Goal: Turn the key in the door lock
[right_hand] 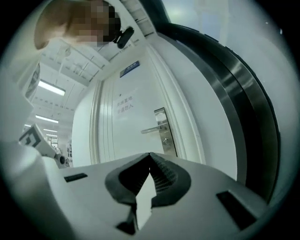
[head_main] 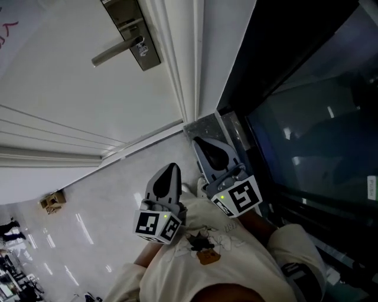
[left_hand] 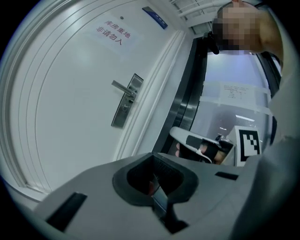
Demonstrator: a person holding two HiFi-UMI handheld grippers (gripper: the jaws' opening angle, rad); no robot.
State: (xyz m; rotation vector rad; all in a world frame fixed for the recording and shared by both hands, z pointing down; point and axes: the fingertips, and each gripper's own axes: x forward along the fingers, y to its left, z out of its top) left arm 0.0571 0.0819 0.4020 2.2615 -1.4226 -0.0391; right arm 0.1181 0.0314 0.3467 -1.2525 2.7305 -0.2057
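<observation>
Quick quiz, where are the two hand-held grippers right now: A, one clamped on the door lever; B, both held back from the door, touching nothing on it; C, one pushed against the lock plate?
B: in the head view the left hand-held gripper and the right hand-held gripper sit close to the person's body, well clear of the door lever and the lock plate.

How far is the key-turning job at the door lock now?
Done: nothing visible. In hand: nothing; the left gripper and right gripper are both shut and empty, apart from the white door. Remaining: reach the silver lock plate, where no key can be made out, and turn it.
</observation>
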